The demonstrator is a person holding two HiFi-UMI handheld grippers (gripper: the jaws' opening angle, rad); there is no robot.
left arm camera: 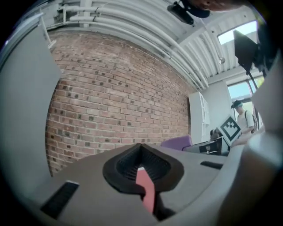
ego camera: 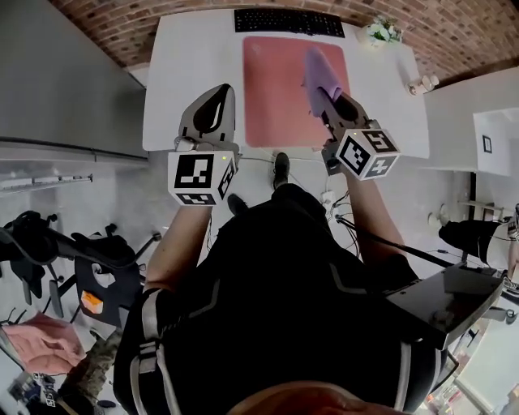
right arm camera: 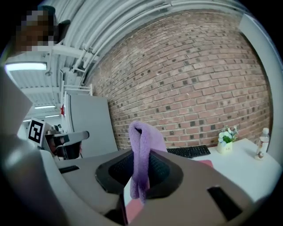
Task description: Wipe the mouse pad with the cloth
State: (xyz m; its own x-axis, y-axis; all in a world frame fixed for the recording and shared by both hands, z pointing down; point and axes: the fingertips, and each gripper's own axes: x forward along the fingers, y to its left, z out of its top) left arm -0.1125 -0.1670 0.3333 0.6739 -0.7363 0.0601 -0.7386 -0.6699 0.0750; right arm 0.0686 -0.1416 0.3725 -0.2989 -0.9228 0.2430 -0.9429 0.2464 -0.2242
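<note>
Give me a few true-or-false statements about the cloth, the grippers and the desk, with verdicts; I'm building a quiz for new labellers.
1. The right gripper is clamped on the purple cloth. True.
2. The left gripper grips the cloth too. False: its jaws are together on nothing.
3. The keyboard lies at the near edge of the table. False: it lies at the far edge, beyond the mouse pad.
4. A small potted plant stands at the table's far right corner. True.
</note>
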